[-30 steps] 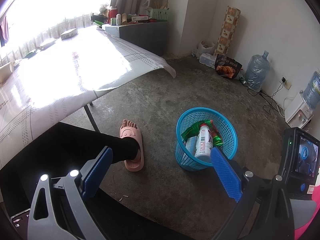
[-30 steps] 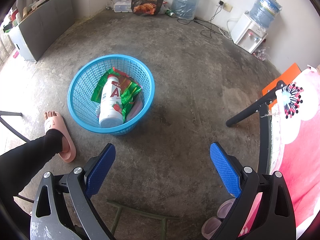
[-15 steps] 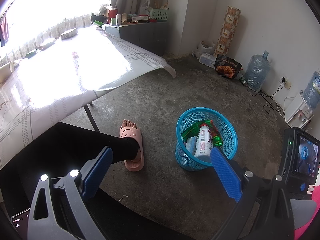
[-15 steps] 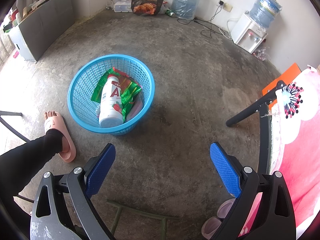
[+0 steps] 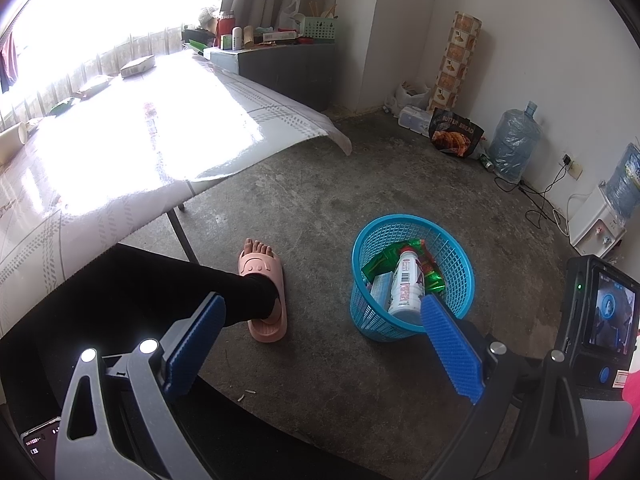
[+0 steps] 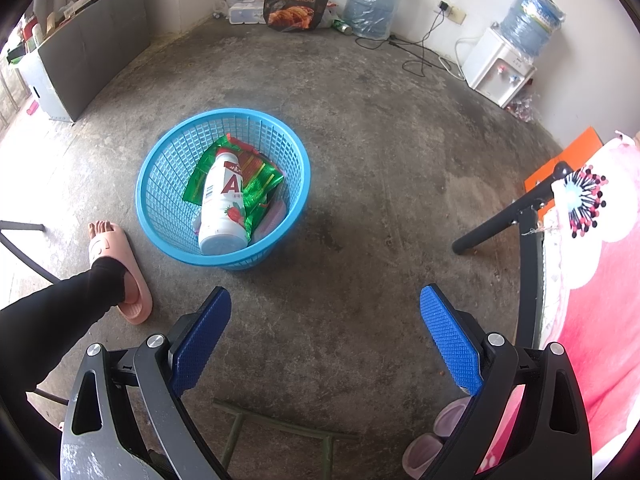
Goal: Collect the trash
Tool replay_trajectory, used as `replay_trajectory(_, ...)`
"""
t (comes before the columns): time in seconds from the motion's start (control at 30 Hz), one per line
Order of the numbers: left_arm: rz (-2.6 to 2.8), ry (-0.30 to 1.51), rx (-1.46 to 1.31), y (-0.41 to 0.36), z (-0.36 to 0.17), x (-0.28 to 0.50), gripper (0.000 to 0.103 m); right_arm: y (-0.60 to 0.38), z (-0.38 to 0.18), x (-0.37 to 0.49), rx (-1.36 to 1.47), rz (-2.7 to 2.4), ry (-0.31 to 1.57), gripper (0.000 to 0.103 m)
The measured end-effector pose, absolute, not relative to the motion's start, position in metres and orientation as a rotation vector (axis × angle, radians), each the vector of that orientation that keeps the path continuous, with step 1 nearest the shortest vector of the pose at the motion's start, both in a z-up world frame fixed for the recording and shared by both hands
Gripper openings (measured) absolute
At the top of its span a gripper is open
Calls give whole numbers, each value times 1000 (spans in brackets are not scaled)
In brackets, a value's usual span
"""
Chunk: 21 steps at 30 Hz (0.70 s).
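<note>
A blue plastic basket (image 5: 362,280) (image 6: 160,200) stands on the concrete floor. Inside lie a white bottle (image 5: 406,286) (image 6: 222,204) with a red label, green and red wrappers (image 6: 260,178) and a pale blue item (image 5: 380,286). My left gripper (image 5: 324,320) is open and empty, held above the floor just left of the basket. My right gripper (image 6: 326,312) is open and empty, above bare floor to the right of and nearer than the basket.
A table with a glossy white cloth (image 5: 120,132) is at the left, with small items at its far edge. A leg in black with a pink slipper (image 5: 262,280) is beside the basket. Water jugs (image 6: 372,0), a dispenser (image 6: 496,64) and bags line the wall. A pink-covered frame (image 6: 532,240) stands right.
</note>
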<state>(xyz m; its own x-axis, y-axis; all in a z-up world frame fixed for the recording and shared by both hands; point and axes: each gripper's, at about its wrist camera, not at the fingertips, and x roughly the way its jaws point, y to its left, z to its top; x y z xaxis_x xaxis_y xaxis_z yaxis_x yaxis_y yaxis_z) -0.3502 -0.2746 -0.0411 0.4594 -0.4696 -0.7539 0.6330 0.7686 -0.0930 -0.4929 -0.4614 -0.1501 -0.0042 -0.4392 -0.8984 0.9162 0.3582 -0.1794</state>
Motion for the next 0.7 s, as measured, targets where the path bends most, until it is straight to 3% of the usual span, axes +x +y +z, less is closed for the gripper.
replay_trajectory(0.7, -715, 890, 217, -279, -49, -356, 96, -462, -153, -490, 549, -1152, 1116, 91)
